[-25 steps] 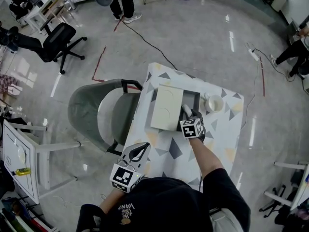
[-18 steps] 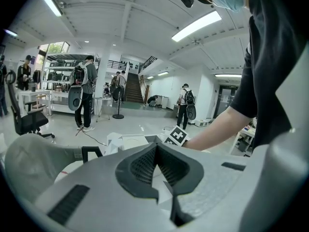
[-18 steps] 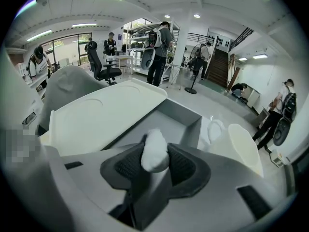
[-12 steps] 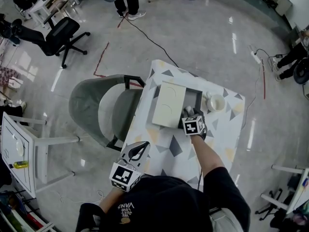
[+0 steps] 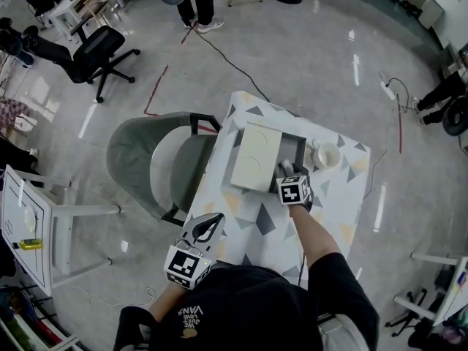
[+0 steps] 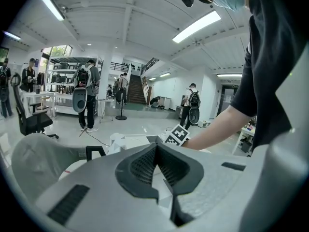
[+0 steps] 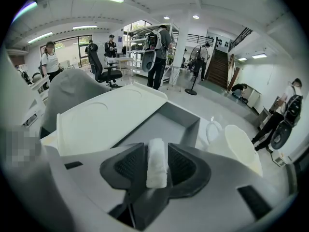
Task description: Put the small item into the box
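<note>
A small white roll-shaped item (image 7: pixel 157 170) stands upright between the pads of my right gripper (image 7: pixel 157 151), whose jaws are closing on it. That gripper (image 5: pixel 286 171) hovers at the near edge of the open grey box (image 5: pixel 294 151). In the right gripper view the box's bare floor (image 7: pixel 161 124) lies just ahead of the jaws. A cream lid (image 5: pixel 256 159) lies across the box's left part. My left gripper (image 5: pixel 210 225) is held low at the table's near left corner, shut and empty; its tips (image 6: pixel 155 148) meet in the left gripper view.
A white cup (image 5: pixel 326 156) stands right of the box, close to my right gripper. The table (image 5: pixel 340 210) has a cloth patterned with triangles. A grey chair (image 5: pixel 146 168) is pushed up to its left side. Office chairs, cables and people are farther off.
The right gripper has crept slightly forward toward the box edge. The left gripper has stayed in place.
</note>
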Demonstrator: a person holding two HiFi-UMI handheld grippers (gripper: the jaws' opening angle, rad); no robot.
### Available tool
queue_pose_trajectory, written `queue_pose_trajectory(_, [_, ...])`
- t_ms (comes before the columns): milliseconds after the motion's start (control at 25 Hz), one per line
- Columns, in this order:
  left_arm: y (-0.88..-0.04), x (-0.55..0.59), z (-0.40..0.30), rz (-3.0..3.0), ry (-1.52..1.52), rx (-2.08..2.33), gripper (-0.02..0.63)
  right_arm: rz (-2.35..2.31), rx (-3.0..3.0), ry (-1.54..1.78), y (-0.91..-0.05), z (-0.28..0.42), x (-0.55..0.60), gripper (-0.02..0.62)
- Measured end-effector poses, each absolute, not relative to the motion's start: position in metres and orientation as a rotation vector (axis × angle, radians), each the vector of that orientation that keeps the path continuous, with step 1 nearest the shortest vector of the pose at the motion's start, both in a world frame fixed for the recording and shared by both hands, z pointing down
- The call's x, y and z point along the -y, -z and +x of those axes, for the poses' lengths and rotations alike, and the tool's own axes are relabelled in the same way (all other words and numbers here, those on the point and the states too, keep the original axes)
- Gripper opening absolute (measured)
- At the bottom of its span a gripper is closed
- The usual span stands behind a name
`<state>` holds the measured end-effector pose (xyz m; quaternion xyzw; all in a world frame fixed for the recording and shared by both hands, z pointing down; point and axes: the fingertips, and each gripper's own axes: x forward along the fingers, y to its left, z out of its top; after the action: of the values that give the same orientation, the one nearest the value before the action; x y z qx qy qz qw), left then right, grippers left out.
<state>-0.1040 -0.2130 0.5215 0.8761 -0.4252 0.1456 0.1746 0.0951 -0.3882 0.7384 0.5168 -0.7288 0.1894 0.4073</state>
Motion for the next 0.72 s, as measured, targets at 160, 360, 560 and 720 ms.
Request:
queue_pose_trajectory(160, [-0.518, 0.21, -0.103, 2.493, -0.41, 1.216, 0.005, 1.327, 1.873, -0.449, -0.723, 0.097, 0.386, 0.127])
queue_pose_trajectory(360, [-0.515, 0.203, -0.101, 2.499, -0.406, 1.229, 0.005, 1.371, 1.926, -0.406, -0.702, 0.102, 0.379, 0.024])
queue_pose_trajectory(560, [-0.512, 0.196, -0.096, 2.501, -0.388, 1.24, 0.005, 1.359, 1.982, -0.382, -0.689, 0.102, 0.366, 0.002])
queue_pose_trajectory(720, [-0.509, 0.189, -0.093, 2.508, -0.378, 1.249, 0.005, 1.383, 2.023, -0.393, -0.675, 0.103, 0.352, 0.002])
